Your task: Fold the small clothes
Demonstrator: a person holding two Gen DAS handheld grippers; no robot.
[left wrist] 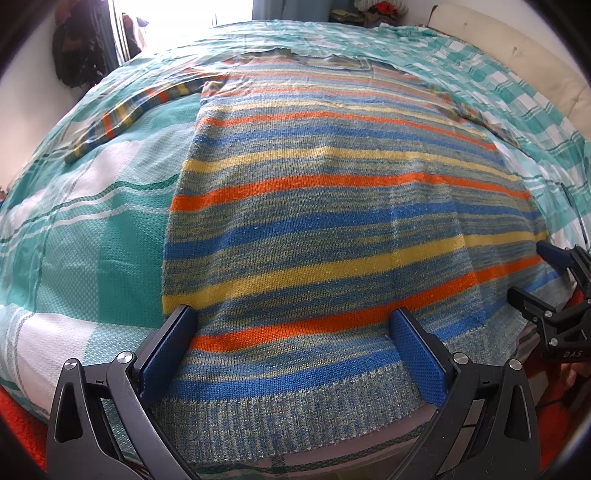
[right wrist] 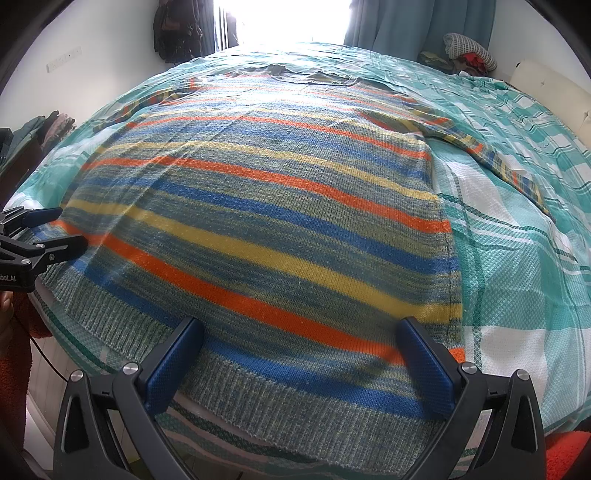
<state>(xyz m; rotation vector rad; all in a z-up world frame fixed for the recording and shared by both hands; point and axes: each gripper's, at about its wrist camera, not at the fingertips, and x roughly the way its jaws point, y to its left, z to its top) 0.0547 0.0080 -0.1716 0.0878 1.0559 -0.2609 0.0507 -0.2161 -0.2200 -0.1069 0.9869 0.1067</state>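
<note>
A knitted sweater [left wrist: 332, 206] striped in blue, orange, yellow and grey-green lies flat on the bed, ribbed hem towards me and neck at the far end. Its left sleeve [left wrist: 122, 118] stretches out to the left; its right sleeve [right wrist: 491, 155] runs off to the right. My left gripper [left wrist: 291, 317] stands open over the hem's left part, fingers [left wrist: 173, 347] astride the knit. My right gripper [right wrist: 301, 328] is open too, above the hem's right part near the side seam. Each gripper shows at the edge of the other's view: the right one [left wrist: 554, 295], the left one [right wrist: 37, 236].
The bed carries a teal and white checked cover [left wrist: 74, 236]. A cream headboard [left wrist: 517, 48] runs along the right. Bunched clothes [right wrist: 465, 51] lie at the far right corner. Dark bags [right wrist: 177, 29] hang by a bright window. Orange fabric [right wrist: 569, 454] shows at the near edge.
</note>
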